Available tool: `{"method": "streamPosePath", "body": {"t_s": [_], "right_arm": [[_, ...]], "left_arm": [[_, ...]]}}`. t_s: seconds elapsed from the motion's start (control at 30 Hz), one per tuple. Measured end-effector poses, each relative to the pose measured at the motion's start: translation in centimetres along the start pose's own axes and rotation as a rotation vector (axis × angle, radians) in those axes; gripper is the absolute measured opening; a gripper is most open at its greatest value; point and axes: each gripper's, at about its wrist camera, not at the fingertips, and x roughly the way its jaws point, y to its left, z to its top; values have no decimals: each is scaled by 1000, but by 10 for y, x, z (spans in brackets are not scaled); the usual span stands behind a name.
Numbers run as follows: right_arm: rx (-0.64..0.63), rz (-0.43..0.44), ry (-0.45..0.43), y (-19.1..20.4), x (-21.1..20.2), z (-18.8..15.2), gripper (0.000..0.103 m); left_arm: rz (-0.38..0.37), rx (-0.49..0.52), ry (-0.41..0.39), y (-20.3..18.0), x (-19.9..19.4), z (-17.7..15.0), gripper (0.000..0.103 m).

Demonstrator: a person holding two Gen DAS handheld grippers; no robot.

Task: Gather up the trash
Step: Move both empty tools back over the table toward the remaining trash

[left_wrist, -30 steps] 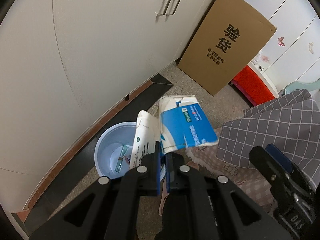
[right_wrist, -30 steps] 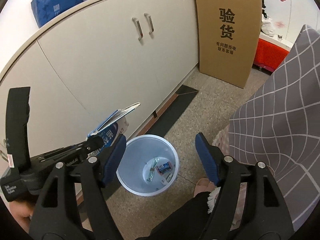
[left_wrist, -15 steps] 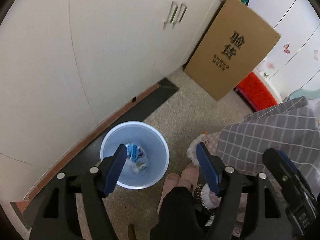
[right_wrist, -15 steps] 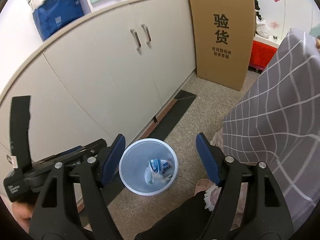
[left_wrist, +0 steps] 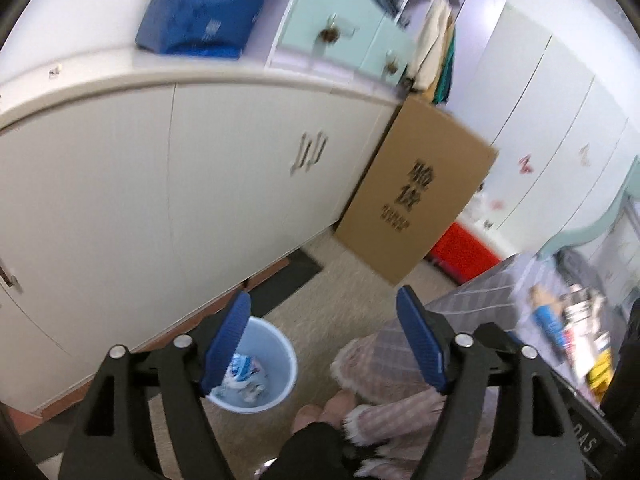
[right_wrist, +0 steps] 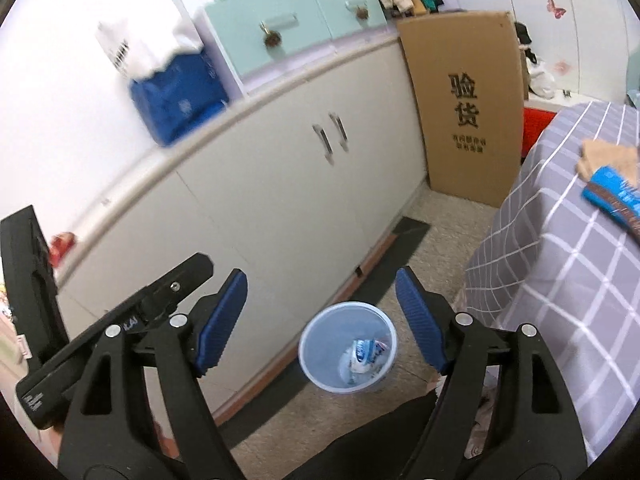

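Note:
A pale blue bin (left_wrist: 282, 360) stands on the floor by the white cabinets, with a crumpled blue and white carton (left_wrist: 244, 376) and other scraps inside. My left gripper (left_wrist: 322, 312) hovers high above it; its jaws are opening and nothing is between them. In the right wrist view the bin (right_wrist: 328, 340) and the carton (right_wrist: 366, 354) lie below my right gripper (right_wrist: 320, 280), whose jaws are also opening on nothing. The left gripper's body (right_wrist: 120, 320) shows at the left there. A blue packet (right_wrist: 616, 196) lies on the checked tablecloth (right_wrist: 560, 272).
White cabinets (left_wrist: 200, 200) run along the left, with a blue bag (left_wrist: 200, 12) on top. A large cardboard sheet (left_wrist: 416, 200) leans at their far end beside a red box (left_wrist: 464, 248). The person's slippered feet (left_wrist: 340, 404) stand next to the bin. Several items lie on the table (left_wrist: 548, 320).
The left gripper opened and let the blue and white carton drop into the bin. Both grippers then rose away from the bin, and the views tilted up to show the cabinet top.

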Motion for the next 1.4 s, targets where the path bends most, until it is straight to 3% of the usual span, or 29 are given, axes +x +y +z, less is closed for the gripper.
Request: {"method": "streamPosePath", "body": {"t_s": [0.17,0.27,0.53,0.73,1.1,1.27,1.4], "right_arm": [[-1,-53,-82,-20,-54,5,76],[16,-137,-121,-47,-87,3,76],[183,-344,-171,-158,-168,-12,76],[282,-427,-174,-222,-205,-26,76],[240,-442,-114,-245,-191,-22,76],[272,-333,-29,-256,-163,-11,76],[325,-322,1,-268,-145,-3,76]], "left_arm": [[-53,99,-9,-48,-22,-5,78],[-94,156,0,-83,-26,-15,79],[-242,324,124,-182,-14,-53,79],[-303,420,188,-232,-7,-80,79],[-275,476,261,-280,29,-95,79],[-253,447,239,-276,33,-88,79],[-238,433,236,-270,38,-84,79]]}}
